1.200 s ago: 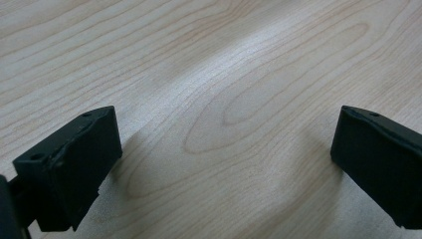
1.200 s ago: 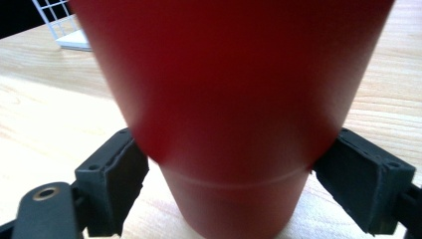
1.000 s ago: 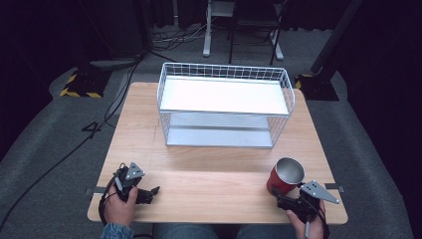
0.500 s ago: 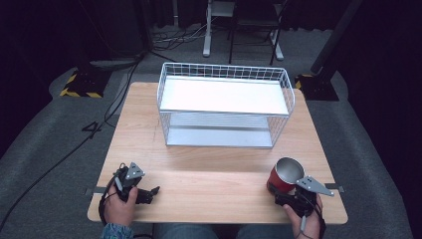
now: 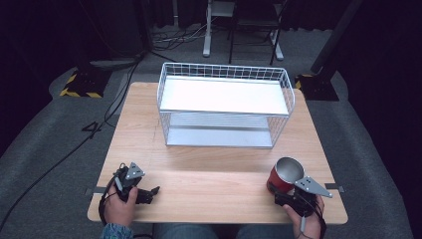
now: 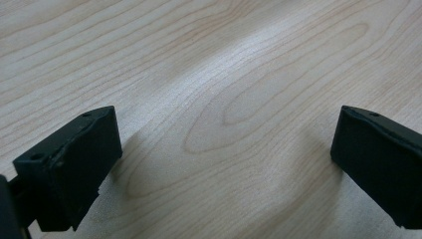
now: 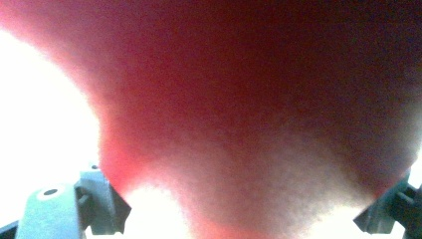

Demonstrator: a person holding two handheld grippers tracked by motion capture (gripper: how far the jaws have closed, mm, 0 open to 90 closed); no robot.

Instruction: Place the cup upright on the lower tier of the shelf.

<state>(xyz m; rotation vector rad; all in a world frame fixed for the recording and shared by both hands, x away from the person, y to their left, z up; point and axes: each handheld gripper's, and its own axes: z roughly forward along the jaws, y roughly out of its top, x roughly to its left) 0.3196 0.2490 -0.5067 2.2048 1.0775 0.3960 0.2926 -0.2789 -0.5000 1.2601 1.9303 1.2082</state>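
A red cup (image 5: 284, 178) with a shiny metal inside stands tilted at the table's front right. My right gripper (image 5: 279, 192) is shut on its lower part, held from the near side. In the right gripper view the red cup (image 7: 249, 114) is blurred and very close, and my right gripper (image 7: 244, 219) has one jaw at each side of it. My left gripper (image 5: 152, 194) rests low at the front left, open and pointing right. In the left gripper view my left gripper (image 6: 224, 164) has only bare wood between its wide-apart jaws.
A white two-level wire rack (image 5: 224, 66) stands at the back middle of the wooden table (image 5: 209, 184), both levels bare. Bare wood lies between the rack and the grippers. Cables and stand legs are on the dark floor beyond.
My right gripper and the red cup have shifted slightly to the left. The left gripper has not moved.
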